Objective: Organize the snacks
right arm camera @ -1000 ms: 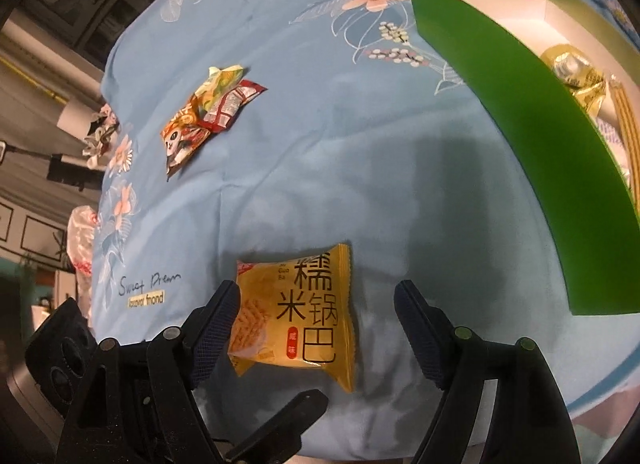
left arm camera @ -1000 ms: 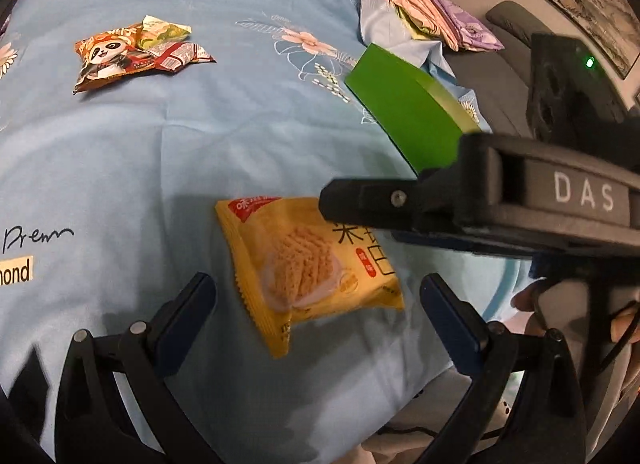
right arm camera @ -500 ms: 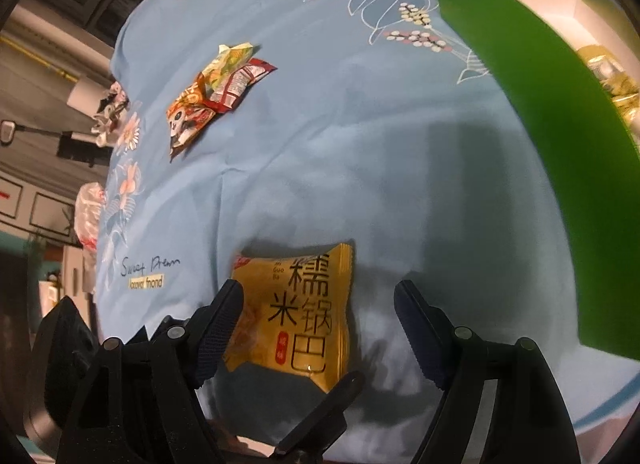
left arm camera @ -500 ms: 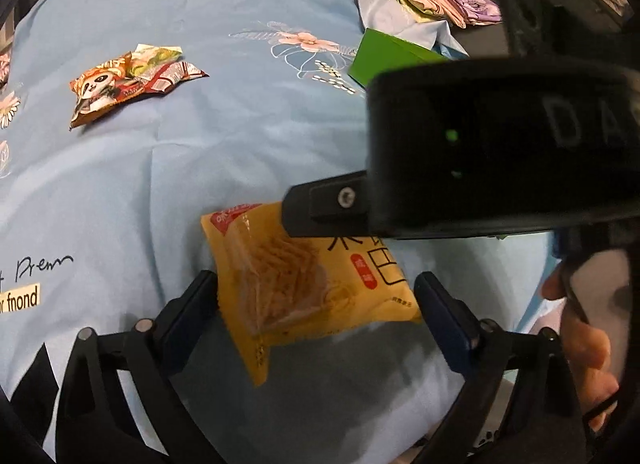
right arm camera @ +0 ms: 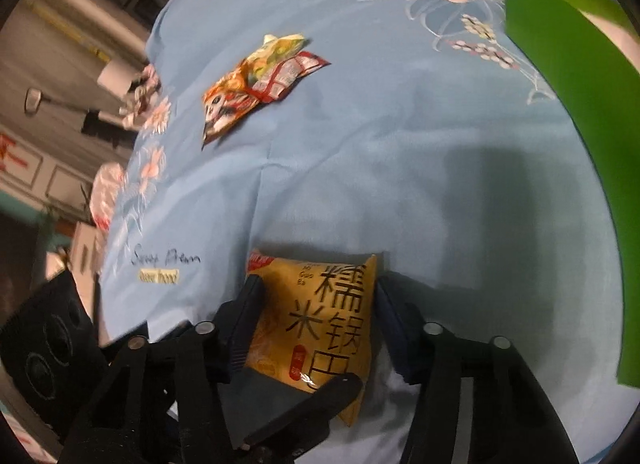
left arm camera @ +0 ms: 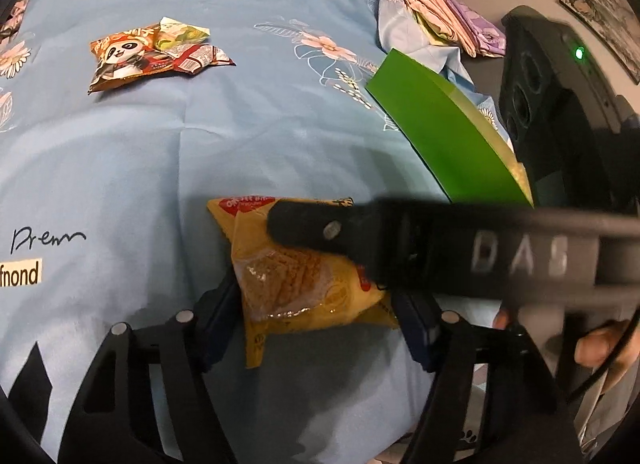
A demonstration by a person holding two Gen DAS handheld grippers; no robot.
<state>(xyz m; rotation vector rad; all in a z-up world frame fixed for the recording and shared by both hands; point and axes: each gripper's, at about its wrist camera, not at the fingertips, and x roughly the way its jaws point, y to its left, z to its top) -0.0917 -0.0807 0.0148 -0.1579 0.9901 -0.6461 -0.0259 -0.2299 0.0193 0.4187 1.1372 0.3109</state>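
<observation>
Yellow snack packet [right arm camera: 320,316] seemingly pinched by right gripper [right arm camera: 318,316] and left gripper [left arm camera: 316,312]

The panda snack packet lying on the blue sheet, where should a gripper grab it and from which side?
Probably from above, across the flat crimped edge of the panda snack packet. It lies flat on the blue sheet, and a green-yellow wrapper overlaps its far end.

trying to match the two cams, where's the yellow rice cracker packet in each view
Left wrist: yellow packet low centre, between the left gripper fingers, its top crossed by the other gripper.
Right wrist: same packet low centre, between the right gripper fingers.
Shared landmark: panda snack pile, upper left in both.
</observation>
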